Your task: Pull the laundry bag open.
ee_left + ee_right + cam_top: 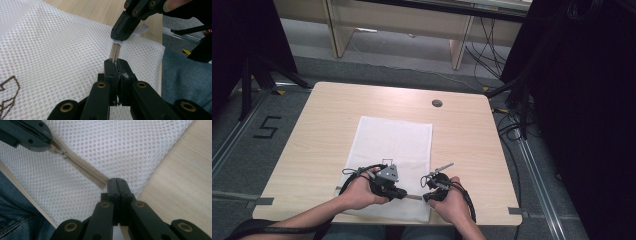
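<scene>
1. Both of your grippers work the beige zipper (86,171) that runs along the near edge of the white mesh bag (393,145). Treat that zipper as your reference line for every move.
2. Left gripper (115,65): its jaws are fully closed on the zipper, at or next to the small slider (64,154). Whether the pads pinch the pull tab or the tape beside it cannot be told, so check this before pulling.
3. Right gripper (116,180): its jaws are fully closed on the end of the zipper, near the bag's corner. This is your anchor; judged from the grip, it should hold still.
4. The stretch of zipper between the two grippers lies closed and straight.
5. Pull with the left gripper along the zipper line, away from the right gripper. Keep the pull low and parallel to the wooden table (327,120); lifting would probably bunch the mesh.
6. Keep the tape taut between the grippers. A slack tape is likely to jam the slider.
7. The bag lies flat on the table, its zipper edge at the table's near edge, just above your lap. Do not drag it over that edge.
</scene>
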{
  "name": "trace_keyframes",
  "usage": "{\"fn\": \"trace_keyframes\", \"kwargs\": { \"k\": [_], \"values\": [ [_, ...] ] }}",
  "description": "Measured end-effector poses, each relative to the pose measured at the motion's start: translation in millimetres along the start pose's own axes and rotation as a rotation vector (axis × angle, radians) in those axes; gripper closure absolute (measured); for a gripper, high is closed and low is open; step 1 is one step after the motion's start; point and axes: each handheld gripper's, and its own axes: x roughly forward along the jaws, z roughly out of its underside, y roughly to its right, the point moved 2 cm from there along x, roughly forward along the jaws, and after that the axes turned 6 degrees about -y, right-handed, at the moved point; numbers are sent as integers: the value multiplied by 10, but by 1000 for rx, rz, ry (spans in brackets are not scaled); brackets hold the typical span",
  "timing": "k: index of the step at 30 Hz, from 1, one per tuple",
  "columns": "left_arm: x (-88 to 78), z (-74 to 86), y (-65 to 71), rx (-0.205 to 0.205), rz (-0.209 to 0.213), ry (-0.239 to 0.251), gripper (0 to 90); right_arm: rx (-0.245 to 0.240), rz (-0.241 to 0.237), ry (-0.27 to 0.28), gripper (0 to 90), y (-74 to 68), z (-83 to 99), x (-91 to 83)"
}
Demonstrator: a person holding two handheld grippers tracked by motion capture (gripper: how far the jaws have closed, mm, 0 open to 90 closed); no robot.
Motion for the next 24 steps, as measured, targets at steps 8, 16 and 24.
{"fn": "trace_keyframes", "kwargs": {
  "k": [8, 16, 24],
  "values": [
    [-14, 4, -13, 13, -5, -3, 872, -1, 3, 1, 900, -1, 0, 0],
    [-35, 18, -19, 4, -6, -5, 872, -1, 3, 1, 900, -1, 0, 0],
    [-37, 18, -21, 12, -2, 1, 872, -1, 2, 1, 900, 0, 0, 0]
  ]
}}
